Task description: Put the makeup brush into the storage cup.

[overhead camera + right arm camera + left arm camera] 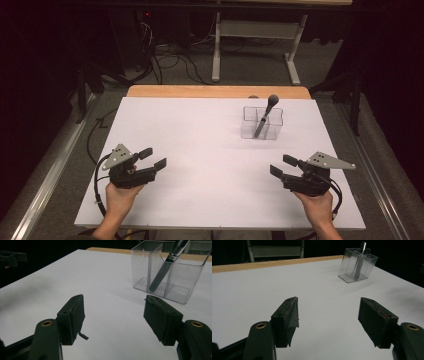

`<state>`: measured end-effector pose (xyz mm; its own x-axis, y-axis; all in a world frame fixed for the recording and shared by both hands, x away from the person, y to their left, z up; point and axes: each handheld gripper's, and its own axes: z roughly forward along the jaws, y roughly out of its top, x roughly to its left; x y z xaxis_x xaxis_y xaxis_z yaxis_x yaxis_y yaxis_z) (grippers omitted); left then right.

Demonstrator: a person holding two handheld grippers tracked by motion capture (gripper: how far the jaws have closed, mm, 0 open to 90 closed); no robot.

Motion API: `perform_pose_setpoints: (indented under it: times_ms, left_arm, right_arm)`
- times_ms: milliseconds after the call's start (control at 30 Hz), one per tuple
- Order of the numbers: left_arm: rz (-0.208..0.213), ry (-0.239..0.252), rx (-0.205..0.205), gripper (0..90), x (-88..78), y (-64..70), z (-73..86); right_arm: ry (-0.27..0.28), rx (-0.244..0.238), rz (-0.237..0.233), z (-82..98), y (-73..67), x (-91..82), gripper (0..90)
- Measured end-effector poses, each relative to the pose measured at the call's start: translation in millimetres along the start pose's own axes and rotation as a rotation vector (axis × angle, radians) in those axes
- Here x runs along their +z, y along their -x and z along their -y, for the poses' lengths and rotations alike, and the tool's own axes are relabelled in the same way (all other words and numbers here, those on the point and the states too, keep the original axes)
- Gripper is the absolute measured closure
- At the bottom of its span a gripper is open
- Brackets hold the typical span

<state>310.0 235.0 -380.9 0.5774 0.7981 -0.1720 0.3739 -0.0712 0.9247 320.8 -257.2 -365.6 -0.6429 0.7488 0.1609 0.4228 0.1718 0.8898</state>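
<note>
White table (200, 150) over grey carpet (65, 150), both grippers' jaws apart, empty.

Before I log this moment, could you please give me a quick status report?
Left tongs and right tongs open, empty, low over the table. Brush leaning in clear organizer, untouched. Path clear.

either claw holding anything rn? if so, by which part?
Nothing held. Left claw and right claw both stand open over the white table, apart from the makeup brush, which leans in the clear organizer.
</note>
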Motion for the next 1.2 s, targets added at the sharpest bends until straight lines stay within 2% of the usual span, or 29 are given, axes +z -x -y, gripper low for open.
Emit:
perform_pose_setpoints:
  times_ms: [867, 1200]
  left_arm:
    - [0.002, 0.004, 0.002, 32.7, -0.9, 0.4, -0.4]
    - [0.003, 0.005, 0.003, 32.7, -1.1, 0.7, -0.5]
  right_arm:
    - [0.007, -0.005, 0.02, 12.0, 6.5, 2.0, 32.7]
    - [0.007, 0.0, 0.047, 16.3, 9.8, 3.6, 31.2]
